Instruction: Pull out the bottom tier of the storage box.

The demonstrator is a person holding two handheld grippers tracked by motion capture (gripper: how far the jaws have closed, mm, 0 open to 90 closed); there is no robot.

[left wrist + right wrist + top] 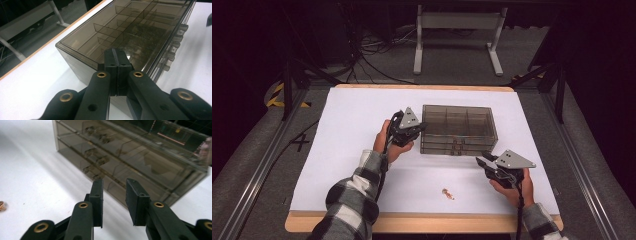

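A smoky translucent drawer box [459,129] with inner dividers stands mid-table on the white sheet. My left gripper [414,131] rests against the box's left end, above its top corner, jaws shut with nothing between them [116,57]. My right gripper [482,161] hovers just in front of the box's right front corner, jaws open and empty [114,195], aimed at the drawer fronts [100,160]. A small orange-brown object [447,193] lies on the sheet near the front edge, left of the right gripper, and sits at the left edge of the right gripper view [2,206].
The white sheet [352,120] covers a wooden table top [422,223]. Beyond the far edge are a white table frame [457,35] and cables on a grey floor. Metal rails [262,165] run along both sides.
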